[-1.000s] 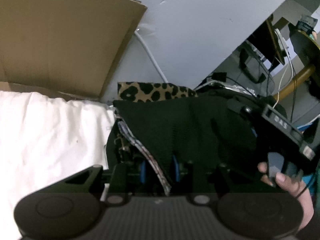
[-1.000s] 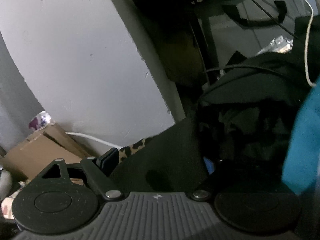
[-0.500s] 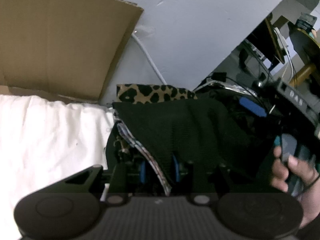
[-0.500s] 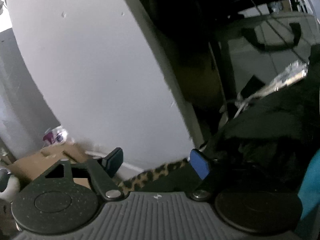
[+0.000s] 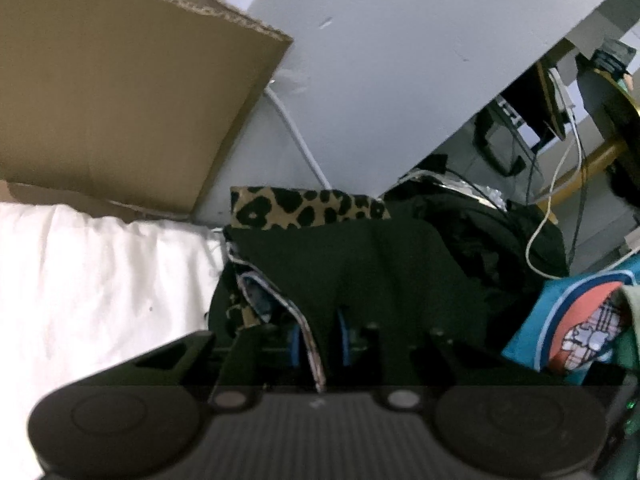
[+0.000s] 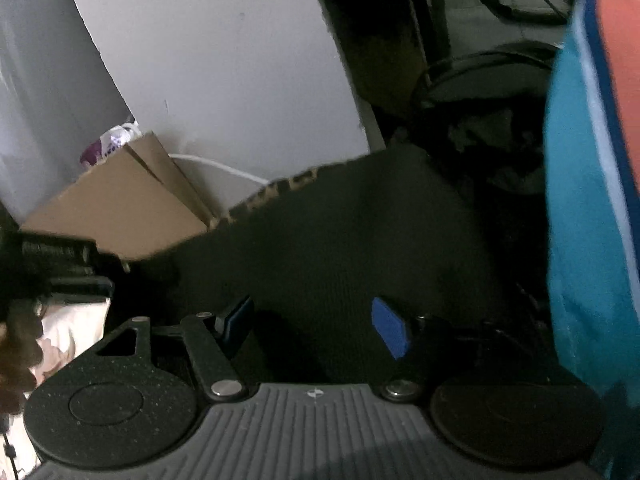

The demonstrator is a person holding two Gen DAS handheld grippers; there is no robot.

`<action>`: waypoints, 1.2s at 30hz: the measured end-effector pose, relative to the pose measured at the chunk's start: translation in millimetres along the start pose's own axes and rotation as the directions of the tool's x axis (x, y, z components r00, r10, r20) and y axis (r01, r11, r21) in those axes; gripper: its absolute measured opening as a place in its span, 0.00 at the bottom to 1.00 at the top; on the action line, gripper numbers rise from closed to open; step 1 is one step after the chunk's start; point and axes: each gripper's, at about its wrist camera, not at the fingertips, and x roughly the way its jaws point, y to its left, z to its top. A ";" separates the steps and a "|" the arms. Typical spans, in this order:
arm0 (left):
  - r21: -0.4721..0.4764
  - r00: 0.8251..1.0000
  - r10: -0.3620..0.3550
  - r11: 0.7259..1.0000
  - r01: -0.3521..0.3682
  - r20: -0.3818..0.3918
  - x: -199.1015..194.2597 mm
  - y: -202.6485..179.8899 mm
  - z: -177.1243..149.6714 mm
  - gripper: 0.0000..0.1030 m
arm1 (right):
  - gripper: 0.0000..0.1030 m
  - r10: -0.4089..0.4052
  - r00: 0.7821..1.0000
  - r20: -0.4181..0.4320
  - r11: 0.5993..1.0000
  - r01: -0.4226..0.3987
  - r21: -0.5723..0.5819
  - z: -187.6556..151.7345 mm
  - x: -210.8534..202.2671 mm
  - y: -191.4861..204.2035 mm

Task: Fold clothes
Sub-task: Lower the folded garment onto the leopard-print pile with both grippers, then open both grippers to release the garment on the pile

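Cloth [image 5: 360, 272], black, draped over a leopard-print piece [image 5: 304, 206] beside white bedding [image 5: 92, 280], pinched at its hem by the left gripper [image 5: 318, 340], just closing further on it, and lying between the spread pads of the right gripper [image 6: 316, 324], recently narrowing, untouched.

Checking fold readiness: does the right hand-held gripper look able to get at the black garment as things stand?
Probably yes. The right hand-held gripper is open, and the black garment lies spread directly ahead of its blue pads with nothing between. The teal cloth hangs off to one side.
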 end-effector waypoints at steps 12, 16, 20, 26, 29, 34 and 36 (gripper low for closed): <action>-0.052 1.000 0.012 0.999 -0.011 0.022 -17.2 16.6 -4.2 0.60 | 0.67 -0.031 0.999 0.032 0.999 0.032 -0.023 -34.5 -45.5 8.5; -0.129 0.999 -0.022 0.991 0.026 0.026 -6.7 28.4 0.5 0.64 | 0.67 -0.029 0.999 0.024 0.999 0.030 -0.021 -40.8 -47.5 8.7; -0.250 0.996 -0.085 0.964 0.090 0.031 9.8 39.4 1.1 0.64 | 0.67 -0.021 0.999 0.028 0.999 0.021 -0.027 -44.5 -50.7 13.0; -0.348 0.986 -0.151 0.923 0.166 0.070 25.6 43.1 -0.4 0.63 | 0.65 -0.026 1.000 0.010 0.998 0.027 -0.063 -56.9 -50.8 18.6; -0.386 0.986 -0.151 0.907 0.168 0.074 31.8 46.4 3.8 0.42 | 0.61 -0.047 0.999 -0.009 0.997 0.046 -0.069 -63.5 -43.4 20.3; -0.380 0.987 -0.118 0.913 0.150 0.105 27.5 46.8 11.5 0.04 | 0.61 -0.044 0.999 -0.009 0.996 0.043 -0.076 -64.9 -36.7 27.0; -0.339 0.985 -0.098 0.930 0.140 0.140 18.0 43.0 16.6 0.04 | 0.61 -0.043 0.999 -0.003 0.996 0.043 -0.076 -62.7 -36.1 28.1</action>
